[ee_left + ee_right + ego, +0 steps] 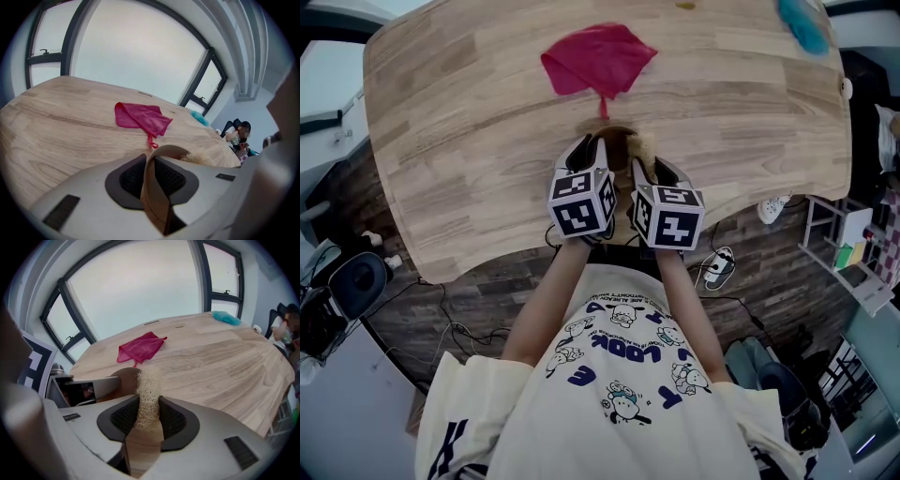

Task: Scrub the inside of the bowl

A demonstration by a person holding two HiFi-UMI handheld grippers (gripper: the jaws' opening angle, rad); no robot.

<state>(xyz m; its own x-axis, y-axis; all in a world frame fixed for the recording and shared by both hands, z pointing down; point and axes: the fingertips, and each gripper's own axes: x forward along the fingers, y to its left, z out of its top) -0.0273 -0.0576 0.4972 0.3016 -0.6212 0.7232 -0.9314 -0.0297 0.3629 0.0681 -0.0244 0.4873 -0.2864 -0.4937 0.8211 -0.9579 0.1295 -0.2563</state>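
Head view shows only slivers of the bowl (615, 134) and loofah (643, 145); its top edge crops the teal cloth (806, 23).

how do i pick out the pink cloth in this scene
Start at the wooden table. Near the middle of its far half lies a crumpled pink cloth. It's the only pink thing there; the teal item sits at the far right corner.
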